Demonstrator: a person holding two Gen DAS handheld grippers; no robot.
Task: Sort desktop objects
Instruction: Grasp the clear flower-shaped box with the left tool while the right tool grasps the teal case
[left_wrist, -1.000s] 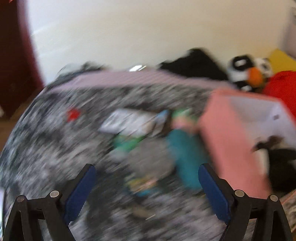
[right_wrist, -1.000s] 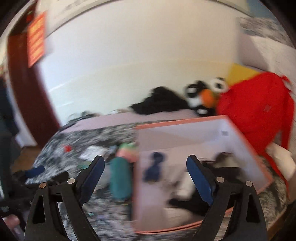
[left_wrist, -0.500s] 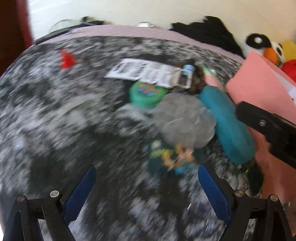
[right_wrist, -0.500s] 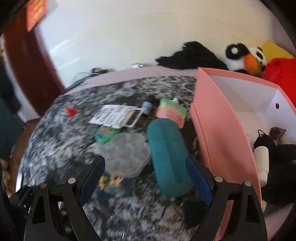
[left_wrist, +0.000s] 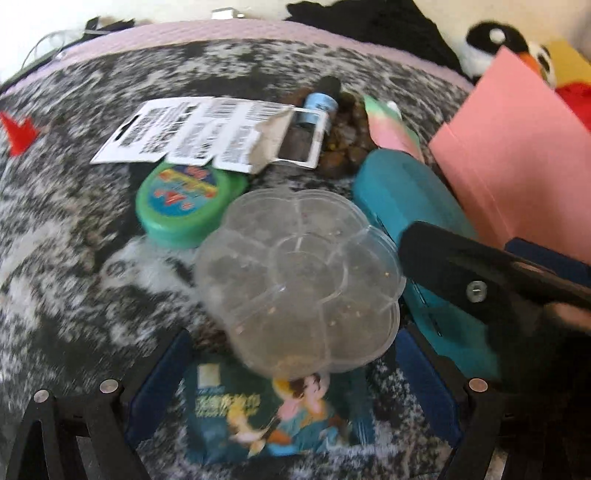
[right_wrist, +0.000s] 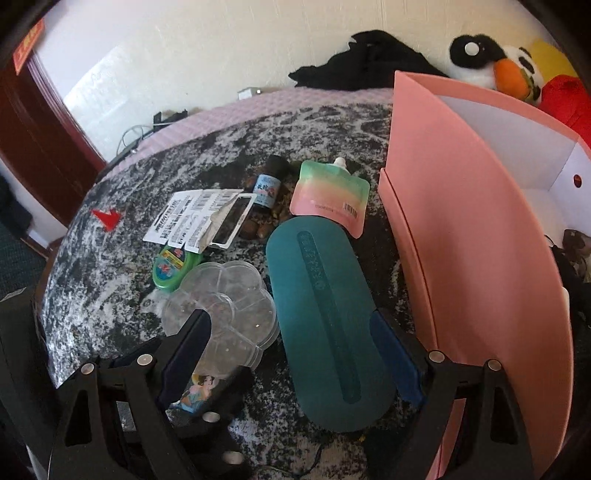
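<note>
A pile of small items lies on a black-and-white speckled cloth. My left gripper (left_wrist: 295, 373) is open around a dark green illustrated packet (left_wrist: 273, 417), which lies partly under a clear flower-shaped tray (left_wrist: 303, 280). My right gripper (right_wrist: 291, 350) is open and straddles the near end of a long teal case (right_wrist: 325, 317); that case also shows in the left wrist view (left_wrist: 413, 206). A green round tin (left_wrist: 184, 199), a torn barcode card (left_wrist: 199, 129), a small blue-labelled bottle (right_wrist: 267, 186) and a pastel pouch (right_wrist: 330, 195) lie beyond.
A pink box (right_wrist: 461, 229) with a white inside stands open on the right, with dark items in it. A red scrap (right_wrist: 107, 218) lies at the left. A penguin plush (right_wrist: 491, 66) and black clothes (right_wrist: 362, 62) sit at the back by the wall.
Both grippers have dropped down and forward onto the pile. The left now brackets the green packet, the right brackets the teal case. Both stay open.
</note>
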